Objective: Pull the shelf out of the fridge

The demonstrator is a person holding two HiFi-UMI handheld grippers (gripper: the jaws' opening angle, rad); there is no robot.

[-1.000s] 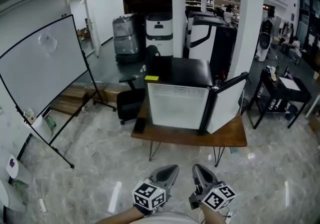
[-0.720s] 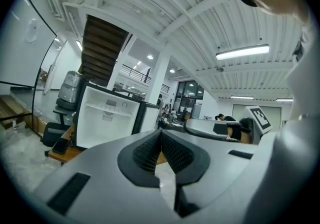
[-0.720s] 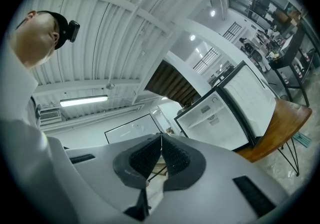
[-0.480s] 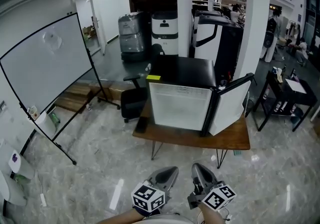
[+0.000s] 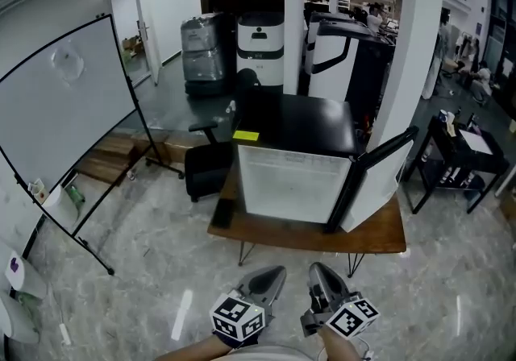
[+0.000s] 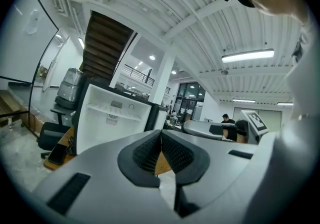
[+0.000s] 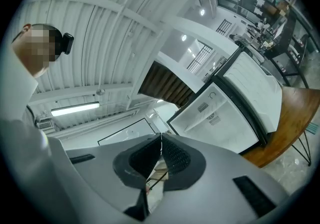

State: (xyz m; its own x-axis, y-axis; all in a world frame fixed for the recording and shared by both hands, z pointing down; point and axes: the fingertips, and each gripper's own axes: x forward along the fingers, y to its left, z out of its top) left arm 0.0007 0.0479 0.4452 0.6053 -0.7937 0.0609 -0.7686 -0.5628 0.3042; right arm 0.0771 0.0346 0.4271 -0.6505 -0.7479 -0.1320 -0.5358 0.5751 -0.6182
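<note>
Both tongs, the left tongs point(image 5: 276, 273) and the right tongs point(image 5: 318, 271), are fully closed with the ribbed pads meeting and nothing between them. They are held low, side by side, close to the person's body and well short of the fridge point(image 5: 294, 166).

A whiteboard point(image 5: 60, 101) on a wheeled stand is positioned well away from the fridge, on the side opposite its hinge. The fridge is a compact unit with a black top and a white interior. It stands on a wooden bench point(image 5: 306, 234) with hairpin legs. The fridge door point(image 5: 375, 182) is swung open at the hinge side. A black office chair point(image 5: 205, 166) stands just beside the bench, near the fridge's unhinged side.

The shelf point(image 6: 114, 111) is seated inside the fridge, across the upper part of the cavity. A yellow note point(image 5: 245, 135) lies on the fridge top at the front corner away from the hinge.
</note>
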